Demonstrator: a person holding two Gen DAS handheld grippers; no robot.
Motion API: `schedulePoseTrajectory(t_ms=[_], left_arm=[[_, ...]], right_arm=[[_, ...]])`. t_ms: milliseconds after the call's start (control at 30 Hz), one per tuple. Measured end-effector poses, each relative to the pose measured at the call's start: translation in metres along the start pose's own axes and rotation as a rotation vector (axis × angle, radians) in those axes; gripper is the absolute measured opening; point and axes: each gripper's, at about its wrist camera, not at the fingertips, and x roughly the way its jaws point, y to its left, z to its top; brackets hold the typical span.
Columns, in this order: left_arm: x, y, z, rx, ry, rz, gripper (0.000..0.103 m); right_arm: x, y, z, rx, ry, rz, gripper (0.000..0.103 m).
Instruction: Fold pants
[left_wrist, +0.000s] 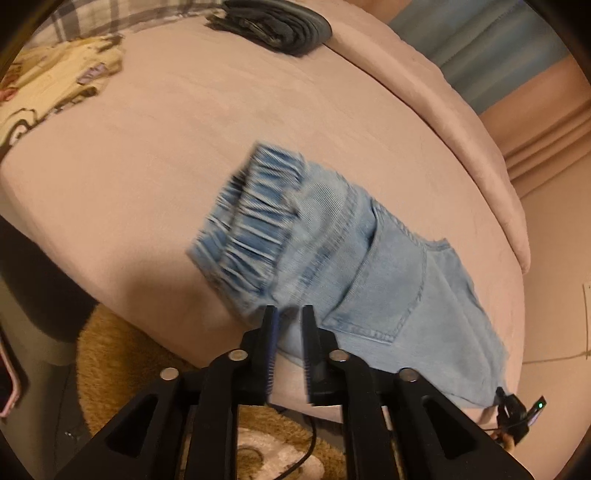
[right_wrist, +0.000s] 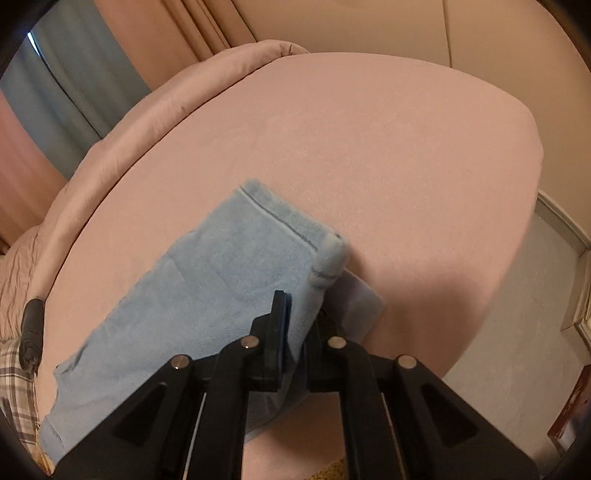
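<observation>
Light blue denim pants (left_wrist: 369, 266) lie folded on the pink bed (left_wrist: 184, 129), with the gathered elastic waistband (left_wrist: 255, 221) at the left and a back pocket facing up. My left gripper (left_wrist: 290, 314) hovers at the pants' near edge below the waistband. A narrow gap shows between its jaws and nothing is pinched in it. In the right wrist view, a pants leg (right_wrist: 221, 277) with a stitched hem runs across the bed (right_wrist: 369, 147). My right gripper (right_wrist: 299, 314) is shut on that leg's edge near the hem, and the cloth partly hides its right finger.
A dark folded garment (left_wrist: 277, 26) sits at the bed's far edge, next to plaid cloth (left_wrist: 92, 18) and a cream patterned cloth (left_wrist: 48, 85). A rolled pink duvet (left_wrist: 424, 92) lines the far right side. Below the near edge are a tan rug (left_wrist: 122, 362) and a black cable (left_wrist: 306, 454).
</observation>
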Motion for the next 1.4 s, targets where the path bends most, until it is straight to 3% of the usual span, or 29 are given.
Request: schedulePoseTrajectory(t_ms=[33, 67, 100, 133, 267, 400, 433, 467, 500, 533, 600, 800, 900, 967, 1067, 1133, 1233, 1333, 1367, 1400], left_arm=[[-0.003, 0.003, 0.001, -0.003, -0.009, 0.01, 0.034], [-0.008, 0.008, 0.003, -0.008, -0.028, 0.022, 0.052], [-0.011, 0.012, 0.003, -0.014, -0.045, 0.027, 0.062], [-0.013, 0.016, 0.004, -0.022, -0.06, 0.034, 0.063], [-0.002, 0.034, 0.007, -0.077, -0.045, 0.007, 0.063], [0.025, 0.032, 0.016, -0.104, 0.005, -0.087, 0.063], [0.032, 0.032, 0.018, -0.11, 0.019, -0.087, 0.061], [0.037, 0.03, 0.018, -0.116, 0.027, -0.067, 0.05], [0.038, 0.029, 0.017, -0.114, 0.026, -0.05, 0.032], [0.035, 0.027, 0.015, -0.109, 0.016, -0.052, 0.032], [0.02, 0.023, 0.016, -0.1, -0.012, -0.077, 0.021], [-0.01, 0.016, 0.029, -0.04, -0.065, -0.087, 0.021], [0.021, 0.023, 0.028, -0.028, -0.001, -0.019, 0.022], [0.039, 0.025, 0.024, -0.029, 0.02, 0.008, 0.025], [0.035, 0.03, 0.022, -0.029, 0.008, -0.011, 0.027], [0.032, 0.035, 0.023, -0.045, 0.028, 0.0, 0.034], [0.019, 0.034, 0.022, -0.047, 0.012, 0.03, 0.048], [0.007, 0.031, 0.021, -0.022, -0.068, 0.074, 0.067], [0.007, 0.03, 0.021, -0.004, -0.083, 0.071, 0.076], [0.01, 0.03, 0.023, 0.007, -0.082, 0.065, 0.08]], right_arm=[[-0.003, 0.005, -0.003, 0.006, -0.006, 0.001, 0.008], [-0.007, 0.006, -0.004, 0.006, -0.008, -0.004, 0.009], [-0.01, 0.009, -0.004, -0.002, -0.008, -0.018, 0.011], [-0.017, 0.02, -0.014, -0.013, -0.008, -0.03, 0.012], [-0.027, 0.03, -0.015, -0.058, -0.005, -0.051, 0.033], [-0.016, 0.018, -0.014, -0.041, 0.003, -0.014, 0.034], [-0.012, 0.018, -0.012, -0.043, 0.01, -0.019, 0.032], [-0.009, 0.02, -0.012, -0.045, 0.011, -0.018, 0.026], [-0.009, 0.021, -0.013, -0.046, 0.01, -0.008, 0.012], [-0.007, 0.023, -0.013, -0.042, 0.013, -0.007, 0.005], [-0.007, 0.024, -0.012, -0.034, 0.014, -0.024, 0.005], [-0.042, 0.041, 0.002, -0.055, -0.063, 0.05, 0.005], [-0.04, 0.046, 0.003, -0.098, -0.082, 0.009, 0.005], [-0.024, 0.039, -0.003, -0.08, -0.034, -0.024, 0.005], [-0.001, 0.025, -0.019, -0.077, 0.027, -0.102, 0.003], [0.001, 0.02, -0.025, -0.084, 0.008, -0.093, 0.003], [-0.007, 0.022, -0.017, -0.099, 0.019, -0.103, 0.018], [-0.03, 0.02, -0.011, -0.13, -0.043, -0.166, 0.046], [-0.034, 0.016, -0.009, -0.13, -0.052, -0.174, 0.06], [-0.038, 0.01, -0.006, -0.117, -0.055, -0.167, 0.063]])
